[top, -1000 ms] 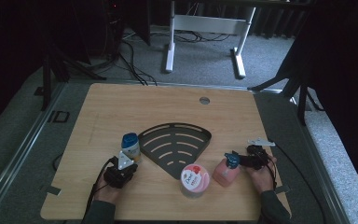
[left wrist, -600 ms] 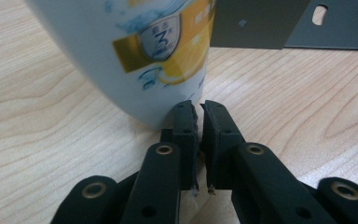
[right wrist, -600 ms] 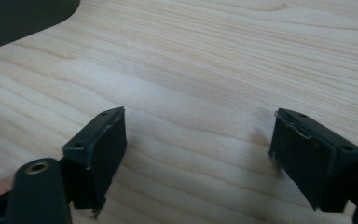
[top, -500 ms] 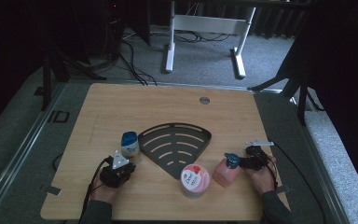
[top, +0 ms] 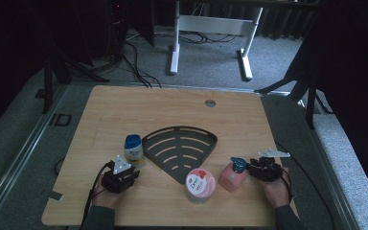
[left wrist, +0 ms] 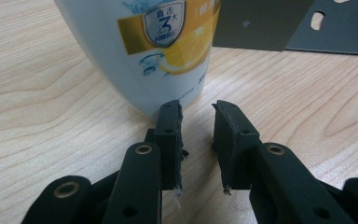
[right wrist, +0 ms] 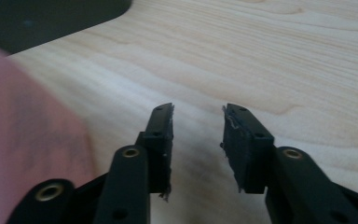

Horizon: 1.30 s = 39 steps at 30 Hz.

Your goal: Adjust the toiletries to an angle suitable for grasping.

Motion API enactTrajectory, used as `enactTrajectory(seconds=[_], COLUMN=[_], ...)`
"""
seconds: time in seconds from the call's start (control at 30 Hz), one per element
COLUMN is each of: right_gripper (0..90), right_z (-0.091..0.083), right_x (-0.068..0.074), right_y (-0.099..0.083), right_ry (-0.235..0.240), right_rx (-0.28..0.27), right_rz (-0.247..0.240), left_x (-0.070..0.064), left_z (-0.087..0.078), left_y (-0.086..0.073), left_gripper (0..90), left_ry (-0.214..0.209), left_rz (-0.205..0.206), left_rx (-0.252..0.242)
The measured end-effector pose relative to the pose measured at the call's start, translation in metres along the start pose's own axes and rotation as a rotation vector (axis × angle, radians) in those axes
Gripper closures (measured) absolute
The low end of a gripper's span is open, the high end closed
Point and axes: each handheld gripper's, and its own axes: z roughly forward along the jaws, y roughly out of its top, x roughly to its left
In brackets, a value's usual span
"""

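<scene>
A white bottle (top: pixel 134 149) with a blue cap and a lemon label stands left of the dark fan-shaped slotted rack (top: pixel 179 148). My left gripper (top: pixel 124 171) sits just in front of it, near the table's front edge. In the left gripper view the jaws (left wrist: pixel 196 109) stand narrowly open and empty, with the bottle (left wrist: pixel 144 51) just beyond the left jaw. A pink pump bottle (top: pixel 233 175) stands at the front right. My right gripper (top: pixel 250 168) is right beside it, open and empty (right wrist: pixel 198 112), with the pink bottle (right wrist: pixel 23 140) blurred at its left.
A round Dove jar (top: pixel 200 184) with a pink and white lid stands at the rack's front tip, between the two bottles. The wooden table (top: pixel 172 110) has a small round grommet (top: pixel 210 102) at the back. Beyond it are white desk legs and cables on the floor.
My left gripper has drifted slightly left and back from the white bottle. The right gripper and the objects have stayed in place.
</scene>
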Motion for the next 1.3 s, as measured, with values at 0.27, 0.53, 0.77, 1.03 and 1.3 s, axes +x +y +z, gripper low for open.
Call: enactTrajectory(seconds=[0.27,0.53,0.77,1.03,1.3], right_gripper=[76.3,89.9,90.0,90.0,90.0], right_z=[-0.018,-0.031,-0.043,-0.051,-0.057], right_x=[0.013,0.026,0.037,0.052,0.069], right_y=[-0.011,-0.021,-0.032,-0.043,-0.049], right_ry=[0.036,0.066,0.078,0.110,0.150], right_rx=[-0.010,-0.011,-0.018,-0.017,-0.016], right_rz=[-0.039,-0.083,-0.092,-0.117,-0.141], left_x=[0.000,0.000,-0.001,0.000,0.000], left_z=[0.000,0.000,0.000,0.000,0.000], left_y=[-0.001,-0.001,-0.001,-0.001,-0.001], left_gripper=[70.4,69.3,69.1,68.9,68.8], left_ry=[0.006,0.002,0.002,0.001,0.000], left_rz=[-0.002,-0.003,-0.005,-0.005,-0.005], left_rx=[-0.004,-0.007,-0.008,-0.008,-0.008])
